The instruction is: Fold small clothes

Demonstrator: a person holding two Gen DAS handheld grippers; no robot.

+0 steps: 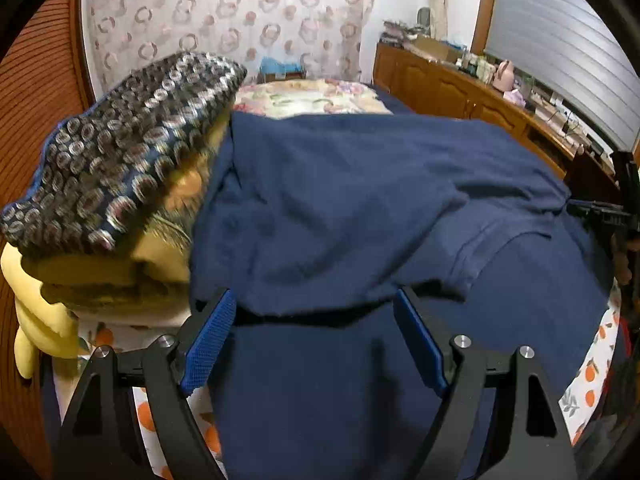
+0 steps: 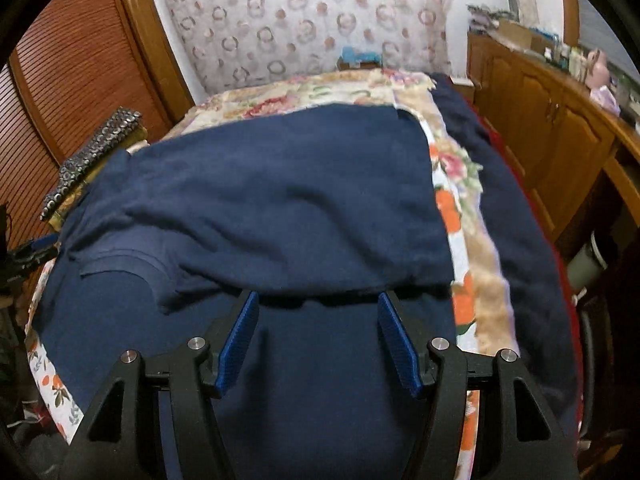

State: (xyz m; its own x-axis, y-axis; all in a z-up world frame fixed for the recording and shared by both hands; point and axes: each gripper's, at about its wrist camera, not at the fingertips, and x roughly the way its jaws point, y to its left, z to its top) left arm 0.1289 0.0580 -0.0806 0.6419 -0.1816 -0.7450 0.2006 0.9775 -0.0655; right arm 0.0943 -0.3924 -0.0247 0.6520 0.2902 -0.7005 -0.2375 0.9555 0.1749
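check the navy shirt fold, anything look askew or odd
The navy shirt is folded over unevenly: its sleeve sticks out at the left, and the folded edge lies wrinkled and slanted. Nothing looks damaged.

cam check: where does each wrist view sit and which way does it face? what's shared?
Left wrist: sits behind the open left gripper, angled down over the folded navy shirt; stacked clothes at left; the other gripper shows at the right edge.
Right wrist: sits behind the open right gripper, angled down at the same shirt's fold edge; wooden cabinet at right.
Shared: shirt, clothes stack, floral curtain, cabinet.
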